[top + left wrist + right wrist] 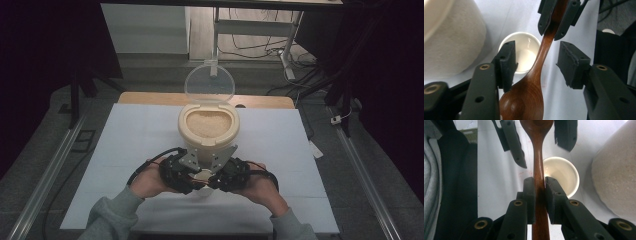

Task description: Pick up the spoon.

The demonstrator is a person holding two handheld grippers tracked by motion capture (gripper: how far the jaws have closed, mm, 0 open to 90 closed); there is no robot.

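A brown wooden spoon (538, 170) is held by its handle, my right gripper (539, 185) shut on it. In the left gripper view the spoon's bowl (522, 100) lies between the jaws of my left gripper (536, 62), which stand open on either side of it without touching. A small white cup (525, 53) stands on the table under the spoon, empty inside. Both grippers meet low in the middle of the high view, left gripper (177, 172) and right gripper (230, 174), just in front of a cream rice container (208, 127) full of rice, its clear lid (209, 82) raised.
A white sheet (130, 150) covers the table. The rice container's rough side (449, 42) rises close to the cup. The person's grey sleeves (112, 212) come in from below. Cables and a desk frame (287, 50) lie on the floor beyond the table.
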